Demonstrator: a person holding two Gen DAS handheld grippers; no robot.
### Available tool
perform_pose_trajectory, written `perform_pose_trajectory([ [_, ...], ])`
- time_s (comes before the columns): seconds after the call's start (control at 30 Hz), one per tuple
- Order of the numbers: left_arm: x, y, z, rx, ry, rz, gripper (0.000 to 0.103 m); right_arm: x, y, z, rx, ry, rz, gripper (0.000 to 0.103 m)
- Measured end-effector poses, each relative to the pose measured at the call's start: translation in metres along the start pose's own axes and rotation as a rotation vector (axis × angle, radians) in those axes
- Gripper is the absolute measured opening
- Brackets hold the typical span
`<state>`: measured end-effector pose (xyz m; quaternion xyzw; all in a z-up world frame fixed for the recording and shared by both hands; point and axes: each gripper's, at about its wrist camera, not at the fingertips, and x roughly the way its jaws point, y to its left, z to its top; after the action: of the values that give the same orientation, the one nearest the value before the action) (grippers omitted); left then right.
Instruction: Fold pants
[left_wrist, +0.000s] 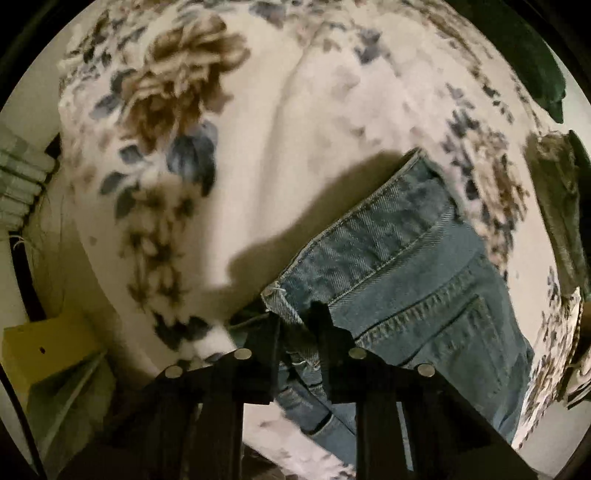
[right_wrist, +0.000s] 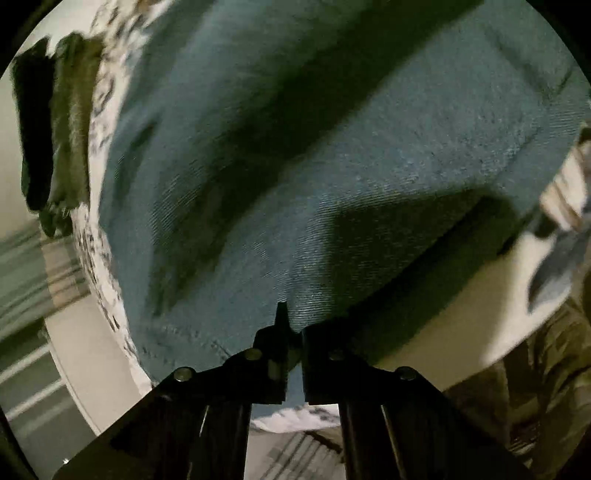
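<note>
Much of this is hard to read: both views are smeared with motion blur, and the floral print at the edges dissolves into blotches. Far left in the left wrist view, a yellow-green box sits off the bed's edge, its lower part cut off by the frame. The floral bedsheet, white with brown and blue flowers, fills the middle. On it lies one pair of blue jeans, waistband end toward the camera; a back pocket and seams show, but the legs run out of sight at the bottom. The left gripper has its two fingers pinched together on the frayed waistband corner, which hides between them. At the far right a dark green cloth is clipped by the lens rim, and I cannot tell what it is.

In the right wrist view a dark folded pile sits at the left, too blurred to name. Denim fills nearly everything, creased by two dark shadowed folds. The right gripper is clamped on the denim's near edge, with the fabric caught between its fingers.
</note>
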<state>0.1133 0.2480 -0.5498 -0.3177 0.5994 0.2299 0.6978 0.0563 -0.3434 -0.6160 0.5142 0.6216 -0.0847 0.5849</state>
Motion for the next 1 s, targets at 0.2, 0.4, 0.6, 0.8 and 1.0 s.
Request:
perform_pose_trajectory([
  [0.2,-0.018,0.011,-0.005,-0.001,0.024,0.005,0.015,-0.004,0.003,-0.029,-0.066,0.042,-0.056,0.006],
  [0.4,-0.001,-0.007,-0.012,0.072,0.092,0.06,0.022,0.032,0.001,-0.008,-0.092,0.129,-0.086,0.016],
  [0.6,-0.037,-0.095,-0.057,0.438,0.016,0.146,0.093,-0.038,-0.02,0.002,-0.163,0.139,-0.034,0.054],
  [0.8,-0.037,-0.231,-0.155,0.779,-0.018,0.12,0.093,-0.169,-0.093,0.079,-0.029,-0.124,-0.11,0.054],
  [1.0,-0.027,-0.366,-0.244,0.978,-0.032,0.038,0.093,-0.298,-0.175,0.186,0.11,-0.416,-0.228,0.054],
])
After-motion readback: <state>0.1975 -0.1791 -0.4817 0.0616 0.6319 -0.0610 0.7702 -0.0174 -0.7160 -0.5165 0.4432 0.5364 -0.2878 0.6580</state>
